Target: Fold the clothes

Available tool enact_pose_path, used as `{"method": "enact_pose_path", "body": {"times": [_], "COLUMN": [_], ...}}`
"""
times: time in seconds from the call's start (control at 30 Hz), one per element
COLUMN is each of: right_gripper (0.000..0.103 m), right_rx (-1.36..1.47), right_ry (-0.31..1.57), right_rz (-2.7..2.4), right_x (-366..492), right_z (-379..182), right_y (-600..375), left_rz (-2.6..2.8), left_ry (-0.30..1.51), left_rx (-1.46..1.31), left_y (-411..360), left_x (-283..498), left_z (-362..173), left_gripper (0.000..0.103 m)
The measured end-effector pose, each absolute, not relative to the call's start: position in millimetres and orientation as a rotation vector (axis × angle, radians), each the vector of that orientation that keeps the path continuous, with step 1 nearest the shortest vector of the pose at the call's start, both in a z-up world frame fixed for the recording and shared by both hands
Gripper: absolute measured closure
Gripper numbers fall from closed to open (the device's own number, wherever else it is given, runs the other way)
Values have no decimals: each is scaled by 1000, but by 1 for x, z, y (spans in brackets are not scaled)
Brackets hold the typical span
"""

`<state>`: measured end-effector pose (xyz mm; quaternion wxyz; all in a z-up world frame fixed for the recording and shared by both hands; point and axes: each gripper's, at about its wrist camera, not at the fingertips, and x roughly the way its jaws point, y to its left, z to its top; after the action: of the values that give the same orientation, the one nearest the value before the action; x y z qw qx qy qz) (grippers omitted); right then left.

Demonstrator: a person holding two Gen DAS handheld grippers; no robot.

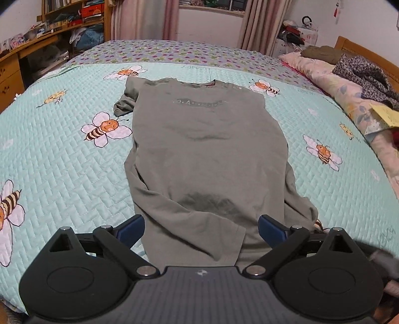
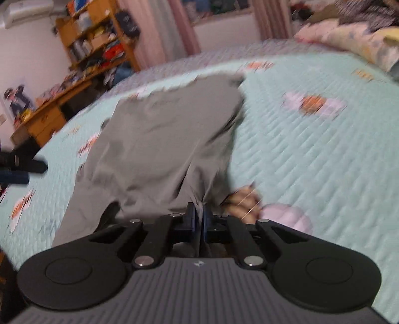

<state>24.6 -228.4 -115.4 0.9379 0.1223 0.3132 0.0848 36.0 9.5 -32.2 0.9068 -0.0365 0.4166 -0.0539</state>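
The shirt (image 1: 207, 154) lies mid-frame on the quilt (image 1: 62, 162). The right gripper (image 2: 198, 216) pinches its hem shut; the left gripper (image 1: 201, 230) gapes empty. A one-sided pull may skew the fold.

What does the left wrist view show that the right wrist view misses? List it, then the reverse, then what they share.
Only the left wrist view: the left gripper open over the shirt's near hem, plus the whole grey T-shirt with its sleeve sticking out.
Only the right wrist view: the right gripper shut on a pinch of shirt fabric, pulling it into a ridge.
Both: the shirt on the bee-print quilt, and the wooden shelves behind.
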Motion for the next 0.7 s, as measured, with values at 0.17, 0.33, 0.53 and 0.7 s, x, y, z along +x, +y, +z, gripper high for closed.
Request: {"method": "enact_pose_path", "body": {"times": [0.17, 0.33, 0.53, 0.7], "right_gripper": [96, 60, 44, 44], "right_rx": [200, 332, 224, 43], "right_ry": [546, 647, 670, 667], "right_rz": [11, 56, 245, 255], "right_x": [17, 9, -3, 7], "right_z": [-88, -105, -128, -137], "right_y": [-261, -292, -257, -214], "left_rz": [-101, -114, -133, -131], "left_ry": [900, 977, 1006, 998], "left_rx": [-66, -100, -153, -116], "left_y": [9, 19, 40, 44], "left_x": [32, 26, 14, 2], "left_z": [-44, -68, -87, -93], "left_gripper": [2, 3, 3, 3]}}
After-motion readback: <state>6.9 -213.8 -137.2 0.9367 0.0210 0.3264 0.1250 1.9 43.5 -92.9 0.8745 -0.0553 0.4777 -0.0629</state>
